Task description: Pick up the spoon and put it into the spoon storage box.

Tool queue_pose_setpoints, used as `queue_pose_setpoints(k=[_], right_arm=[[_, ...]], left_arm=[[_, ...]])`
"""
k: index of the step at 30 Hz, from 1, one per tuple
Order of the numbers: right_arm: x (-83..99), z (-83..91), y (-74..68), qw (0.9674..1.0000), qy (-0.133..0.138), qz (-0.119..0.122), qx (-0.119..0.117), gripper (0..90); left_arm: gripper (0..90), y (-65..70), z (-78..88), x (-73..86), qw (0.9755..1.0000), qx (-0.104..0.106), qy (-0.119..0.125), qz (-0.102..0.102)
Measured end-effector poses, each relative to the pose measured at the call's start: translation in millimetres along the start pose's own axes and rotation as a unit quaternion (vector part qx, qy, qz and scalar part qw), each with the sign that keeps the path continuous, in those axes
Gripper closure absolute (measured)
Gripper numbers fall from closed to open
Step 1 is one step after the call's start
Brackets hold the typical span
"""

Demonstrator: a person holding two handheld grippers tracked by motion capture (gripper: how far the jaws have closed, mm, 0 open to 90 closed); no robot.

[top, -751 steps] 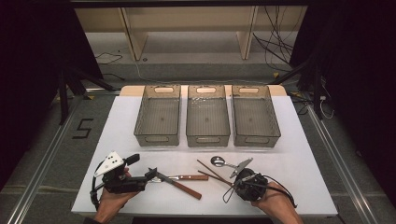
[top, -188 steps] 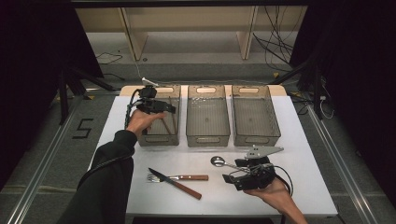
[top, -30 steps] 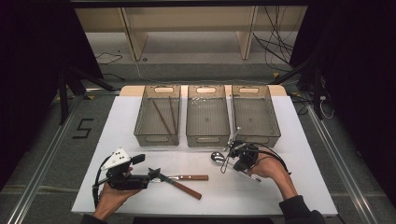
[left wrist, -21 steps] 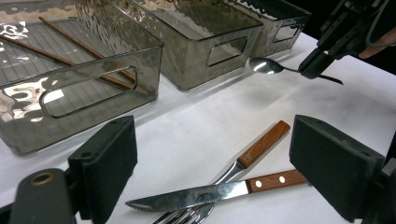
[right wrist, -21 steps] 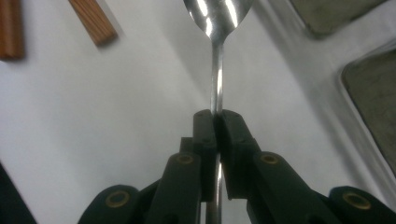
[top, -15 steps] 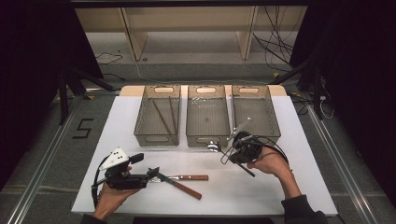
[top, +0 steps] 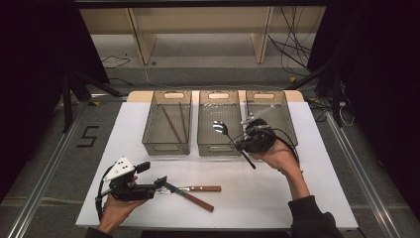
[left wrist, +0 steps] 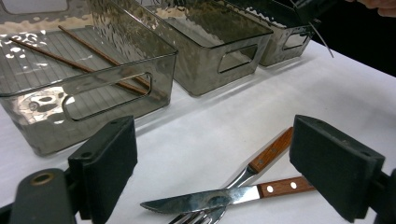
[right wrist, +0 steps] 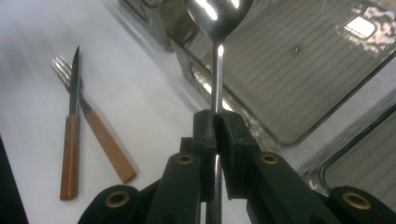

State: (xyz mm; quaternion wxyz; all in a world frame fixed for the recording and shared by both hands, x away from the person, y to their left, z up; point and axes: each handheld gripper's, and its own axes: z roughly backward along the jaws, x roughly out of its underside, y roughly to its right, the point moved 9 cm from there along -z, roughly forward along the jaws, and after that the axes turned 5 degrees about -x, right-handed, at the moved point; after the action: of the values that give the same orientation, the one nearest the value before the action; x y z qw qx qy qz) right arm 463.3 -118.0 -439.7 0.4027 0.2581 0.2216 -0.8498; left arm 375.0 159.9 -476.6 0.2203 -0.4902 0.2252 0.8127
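High view: white table (top: 277,193) with three smoky clear plastic bins in a row at the far side. The left bin (top: 167,122) holds a pair of thin brown chopsticks (top: 173,124). The right gripper (top: 246,140), held in the person's right hand (top: 278,159), hangs above the near edge of the middle bin (top: 218,121), lifted clear of the table. Its jaws pinch a shiny metal spoon (top: 229,135) by the handle; the bowl points up and left over the middle bin, the handle end trails down toward the table. The left gripper (top: 161,182) rests low at the near left, jaws spread, aimed at a wood-handled knife (top: 190,197) and a wood-handled fork (top: 200,188) lying crossed on the table.

Left gripper view: both black pads stand wide apart with nothing between them. Knife (left wrist: 224,197) and fork (left wrist: 261,161) lie just ahead on the white surface, with the left bin (left wrist: 88,88) and its chopsticks (left wrist: 88,65) beyond.

Right gripper view: pads pressed tight on the spoon (right wrist: 217,60) stem, bowl upward over a bin floor, probably the middle bin (right wrist: 299,79); the background is blurred. Knife (right wrist: 72,135) and fork (right wrist: 95,126) lie off to the left.
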Motion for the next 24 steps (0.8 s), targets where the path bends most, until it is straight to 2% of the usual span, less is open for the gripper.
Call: queue_pose_setpoints(k=[8,17,24], right_arm=[[-24.3,-3.0,10.7,0.9994,0.027,-0.018,0.013,85.7],[-45.4,-7.8,20.4,0.9983,0.04,-0.034,0.025,85.7],[-57.4,-14.3,27.5,0.9976,0.044,-0.043,0.031,85.6]], left_arm=[[14.8,-1.3,1.6,-1.1,1.0,-0.003,0.008,-0.002],[14.8,-1.9,3.5,-2.9,0.9998,-0.005,0.019,-0.002],[14.8,-1.5,4.0,-3.1,0.9997,-0.008,0.022,-0.01]])
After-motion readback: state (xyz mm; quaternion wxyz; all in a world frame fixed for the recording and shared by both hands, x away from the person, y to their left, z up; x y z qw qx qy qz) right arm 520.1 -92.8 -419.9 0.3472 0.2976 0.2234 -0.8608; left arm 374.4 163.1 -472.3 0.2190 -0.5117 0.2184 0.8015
